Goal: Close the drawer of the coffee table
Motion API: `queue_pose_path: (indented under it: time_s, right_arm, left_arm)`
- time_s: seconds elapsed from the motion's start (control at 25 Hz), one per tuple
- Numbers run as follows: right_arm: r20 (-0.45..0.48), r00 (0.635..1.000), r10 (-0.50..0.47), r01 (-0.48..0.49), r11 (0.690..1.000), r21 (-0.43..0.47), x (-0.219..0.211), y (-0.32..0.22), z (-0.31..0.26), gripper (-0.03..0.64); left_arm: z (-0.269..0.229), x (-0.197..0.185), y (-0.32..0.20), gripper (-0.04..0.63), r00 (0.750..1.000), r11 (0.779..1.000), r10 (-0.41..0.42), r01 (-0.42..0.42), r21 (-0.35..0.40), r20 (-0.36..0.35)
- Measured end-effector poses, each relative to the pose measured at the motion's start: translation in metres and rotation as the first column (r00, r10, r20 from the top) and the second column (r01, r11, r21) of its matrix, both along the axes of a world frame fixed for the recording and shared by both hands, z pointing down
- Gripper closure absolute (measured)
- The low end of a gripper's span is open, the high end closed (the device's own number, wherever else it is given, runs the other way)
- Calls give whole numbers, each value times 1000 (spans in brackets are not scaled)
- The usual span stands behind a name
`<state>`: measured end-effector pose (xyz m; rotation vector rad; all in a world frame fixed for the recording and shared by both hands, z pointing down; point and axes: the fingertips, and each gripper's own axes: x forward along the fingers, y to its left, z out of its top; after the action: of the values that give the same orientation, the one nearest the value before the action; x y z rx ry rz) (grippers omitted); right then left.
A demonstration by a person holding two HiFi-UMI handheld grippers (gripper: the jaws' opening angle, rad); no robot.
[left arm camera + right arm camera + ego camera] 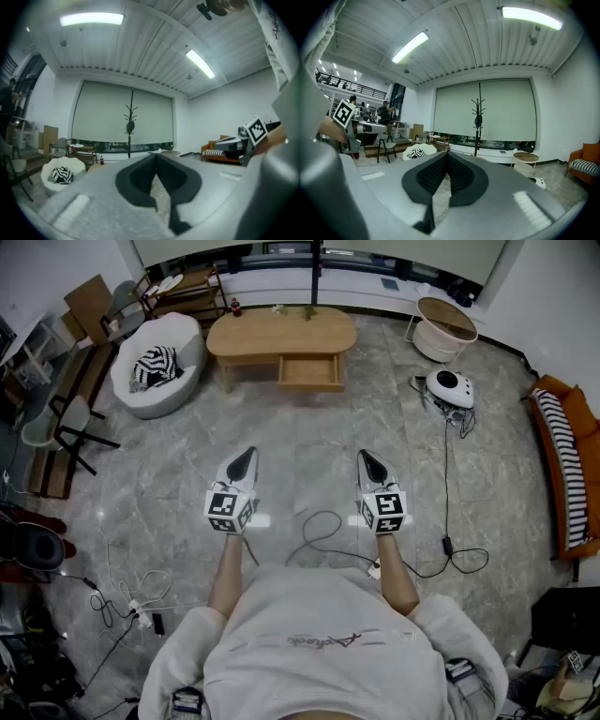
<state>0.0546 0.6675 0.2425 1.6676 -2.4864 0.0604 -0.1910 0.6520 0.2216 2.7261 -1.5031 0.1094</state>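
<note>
Grey marble floor [309,427] fills most of the room. Orange sofa [583,423] with a striped cover stands along the right wall. The wooden coffee table [281,334] sits at the far side of the floor, in front of the window wall, well apart from the person. Its drawer [310,371] is pulled out of the front, on the side facing the person, and stands open. To the left of the table is a white armchair [178,343] with a black-and-white striped cushion [155,365] in it. To the right of the table is a round side table [446,324], and in front of that a white round device [449,387] lies on the floor with a cord trailing from it. The person holds 2 grippers out in front at about the same height, side by side, both aimed toward the table. Left gripper [249,454]: jaws together, nothing between the pads. Right gripper [364,455]: jaws together, likewise empty. Neither touches the drawer. A loose cable [319,531] loops on the floor between the arms. 1 small dark bottle [235,307] stands at the table's left end.
</note>
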Motion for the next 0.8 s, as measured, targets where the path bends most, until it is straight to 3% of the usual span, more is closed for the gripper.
queue_pose_path:
  time_s: [0.8]
  right_arm:
    - [12, 998, 61, -61, 998, -18, -56, 6, 10, 611]
  left_arm:
    - [2, -48, -10, 595, 997, 997, 71, -71, 5, -8]
